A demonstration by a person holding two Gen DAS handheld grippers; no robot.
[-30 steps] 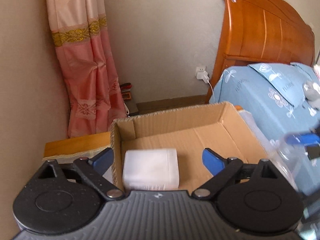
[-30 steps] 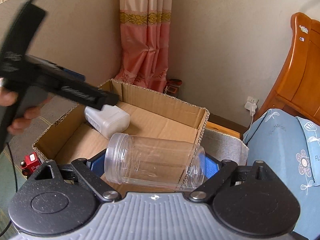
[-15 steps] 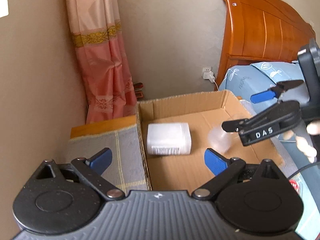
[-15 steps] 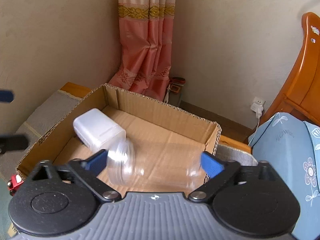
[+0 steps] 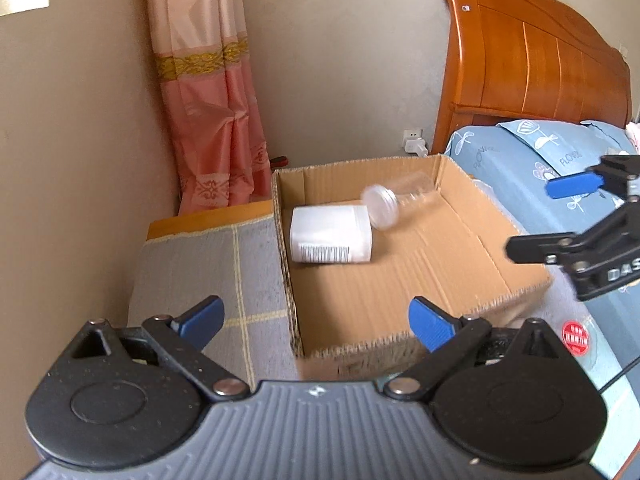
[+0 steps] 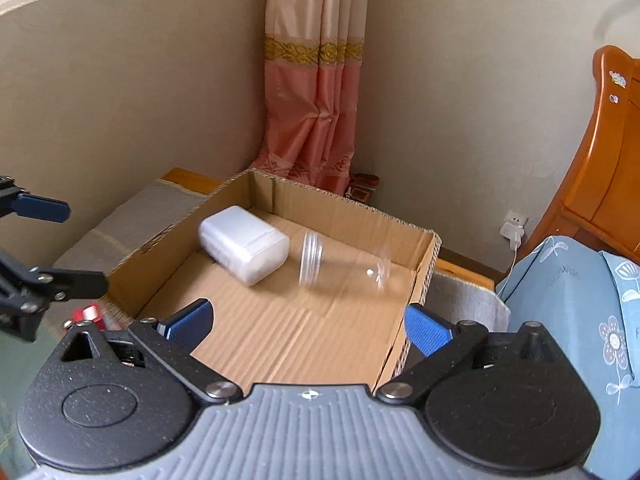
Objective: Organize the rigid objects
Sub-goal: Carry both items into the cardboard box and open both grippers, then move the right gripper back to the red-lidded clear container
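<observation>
Clear jar (image 6: 344, 266) lies in the box (image 6: 420, 280), beyond both grippers' spread, empty jaws.

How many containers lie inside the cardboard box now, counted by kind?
White opaque plastic container: 1
Clear transparent plastic jar: 1
Total inside the brown cardboard box: 2
</observation>
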